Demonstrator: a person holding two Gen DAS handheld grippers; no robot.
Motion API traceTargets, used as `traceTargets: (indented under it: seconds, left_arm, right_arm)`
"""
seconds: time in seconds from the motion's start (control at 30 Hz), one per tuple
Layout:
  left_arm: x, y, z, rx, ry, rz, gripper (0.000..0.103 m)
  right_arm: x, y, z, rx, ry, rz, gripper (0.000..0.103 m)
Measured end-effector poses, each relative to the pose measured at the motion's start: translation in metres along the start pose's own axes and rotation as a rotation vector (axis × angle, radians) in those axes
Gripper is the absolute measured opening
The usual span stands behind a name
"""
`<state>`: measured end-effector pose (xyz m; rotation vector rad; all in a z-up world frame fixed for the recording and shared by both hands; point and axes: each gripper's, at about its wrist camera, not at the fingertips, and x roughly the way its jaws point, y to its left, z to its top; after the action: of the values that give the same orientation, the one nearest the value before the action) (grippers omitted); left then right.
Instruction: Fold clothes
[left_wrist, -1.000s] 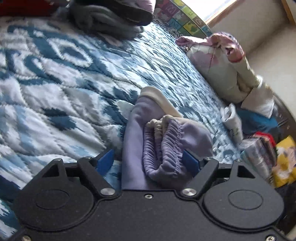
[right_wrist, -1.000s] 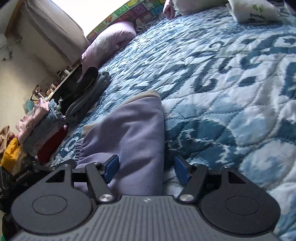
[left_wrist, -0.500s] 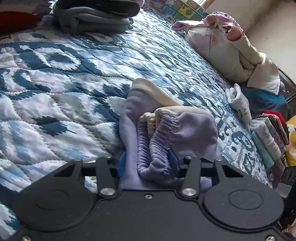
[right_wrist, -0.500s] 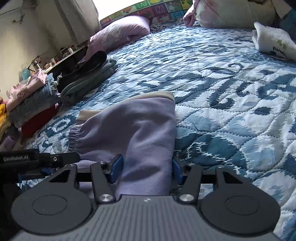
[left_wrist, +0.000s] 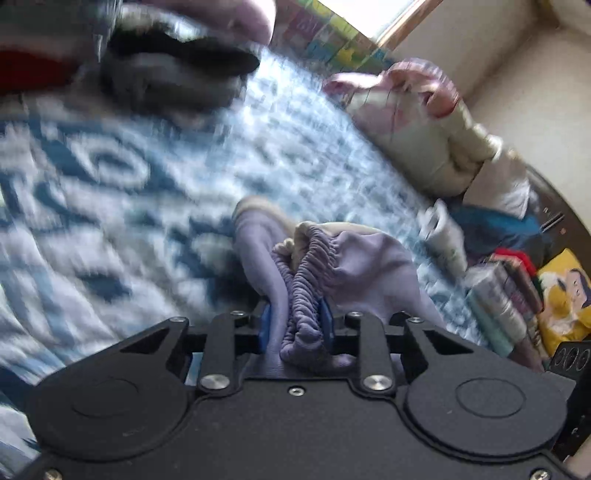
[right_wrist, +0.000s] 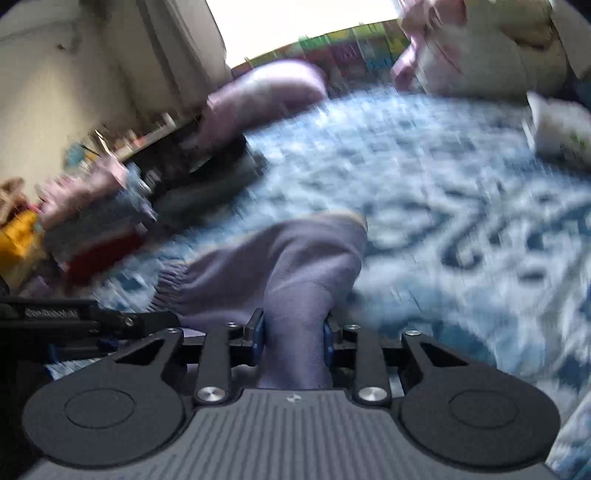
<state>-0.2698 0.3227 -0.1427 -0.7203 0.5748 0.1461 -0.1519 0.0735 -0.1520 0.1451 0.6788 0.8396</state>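
Note:
A folded lavender garment (left_wrist: 332, 266) with an elastic band and cream lining is lifted off the blue-and-white quilt (left_wrist: 129, 206). My left gripper (left_wrist: 295, 325) is shut on its bunched elastic end. In the right wrist view the same lavender garment (right_wrist: 295, 266) runs forward from my right gripper (right_wrist: 291, 332), which is shut on its other end. The left gripper's black body (right_wrist: 66, 321) shows at the left edge there. Both views are motion-blurred.
A grey and black folded pile (left_wrist: 173, 77) lies at the far left of the bed, with a red item (right_wrist: 99, 258) beside it. A pink-cream bundle (left_wrist: 417, 122) and stacked clothes (left_wrist: 509, 302) lie on the right. A purple pillow (right_wrist: 266, 92) lies at the back.
Both grippers closed from open onto the lavender garment and lifted it off the quilt; both cameras are now moving fast and tilted up.

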Motion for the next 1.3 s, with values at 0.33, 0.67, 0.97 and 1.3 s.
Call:
traceTargets:
  seconds: [0.33,0.67,0.97,1.3]
  left_arm:
    - [0.014,0.039,-0.003,-0.023,0.039,0.136,0.041]
    - [-0.004,0.052,0.012,-0.049,-0.089,0.161,0.043]
    - [-0.007,0.050,0.013,0.043,-0.031,0.225,0.058]
    - [-0.003,0.043,0.011,0.100,0.016,0.267,0.058]
  right_arm:
    - [0.058,0.008,0.003,-0.051,0.149,-0.060,0.050]
    - [0.023,0.040,0.000,-0.258,0.007,-0.074,0.050]
    - [0.035,0.126,-0.023,-0.684,0.059,0.017,0.053]
    - [0.062,0.162,-0.036,-0.765,0.112,0.009,0.051]
